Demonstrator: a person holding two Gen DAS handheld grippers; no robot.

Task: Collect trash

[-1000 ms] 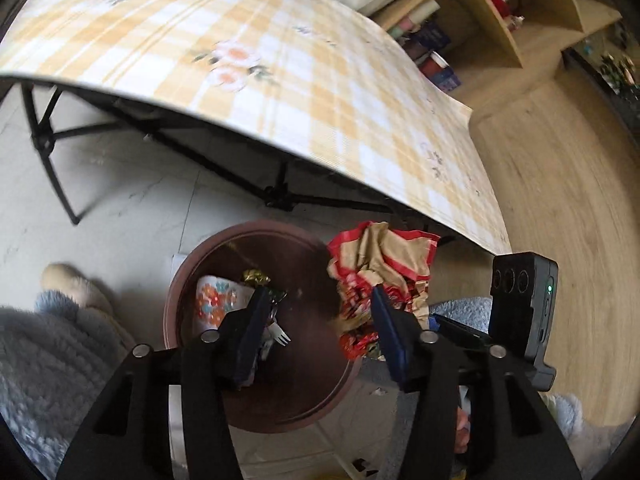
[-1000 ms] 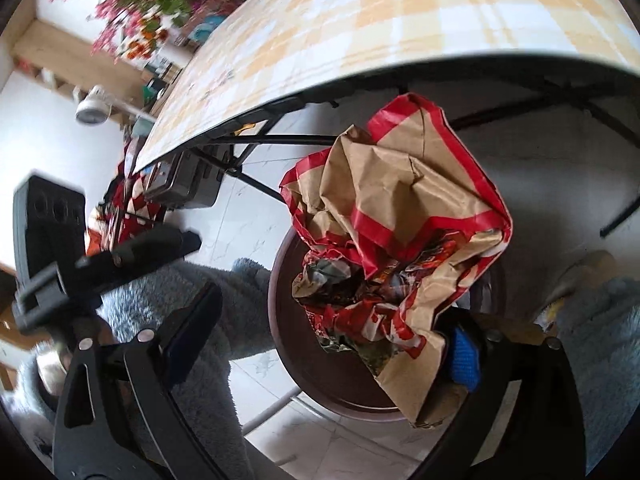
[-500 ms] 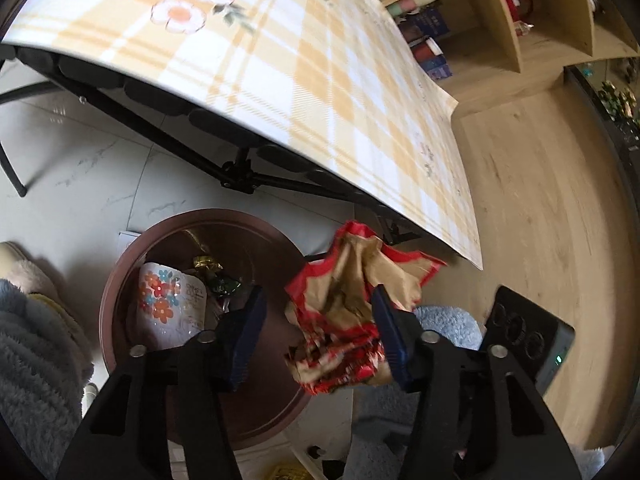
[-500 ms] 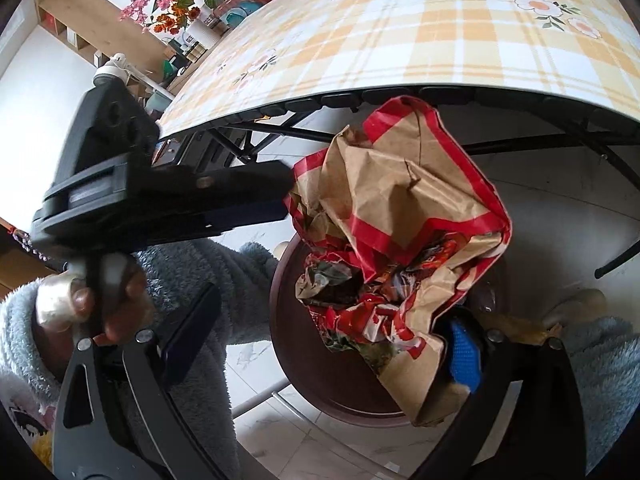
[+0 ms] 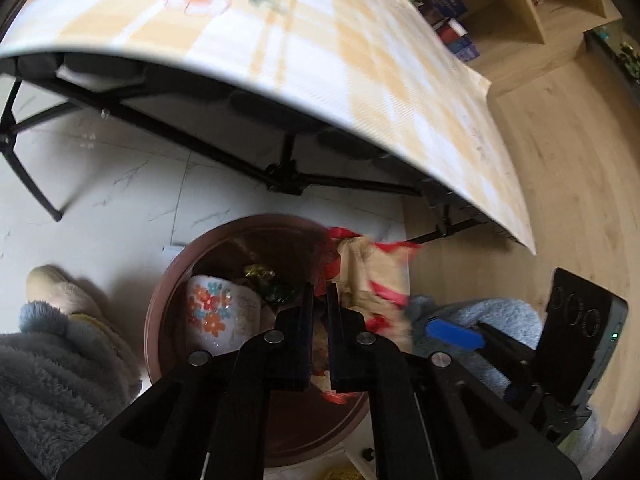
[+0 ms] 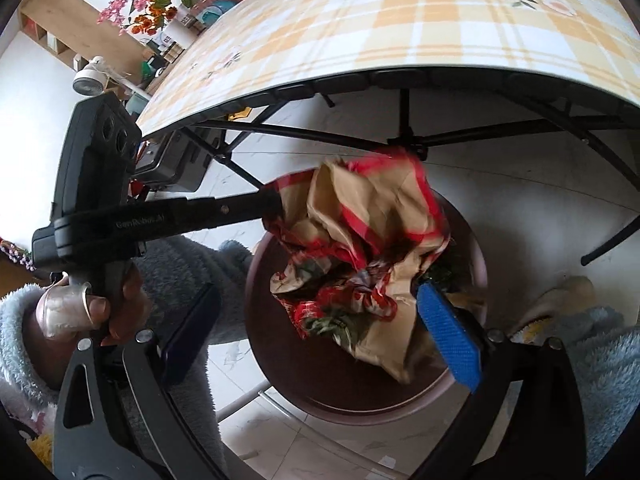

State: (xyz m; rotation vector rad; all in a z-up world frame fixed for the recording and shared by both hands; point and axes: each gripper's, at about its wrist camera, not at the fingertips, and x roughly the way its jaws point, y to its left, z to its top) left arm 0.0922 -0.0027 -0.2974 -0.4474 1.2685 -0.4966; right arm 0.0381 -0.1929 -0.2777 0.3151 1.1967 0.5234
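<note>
bench [image 5: 360, 52]: edge overhangs us, legs close behind the bin.
bin [image 5: 168, 304]: open mouth below, room to drop.
wrapper [image 6: 372, 240]: over the bin; our left gripper [image 5: 319, 300] jaws just pinched its edge; right gripper [image 6: 320, 320] jaws now spread, handover done.

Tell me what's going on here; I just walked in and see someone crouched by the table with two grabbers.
A person is collecting trash with handheld tongs. The crumpled red-and-tan wrapper hangs over the round brown bin on the floor beside the plaid-covered table. The left tongs have closed on one edge of the wrapper. The right tongs stand wide open, with the wrapper against the blue pad. A floral paper cup and other scraps already lie in the bin. The wrapper is not in yet.
</note>
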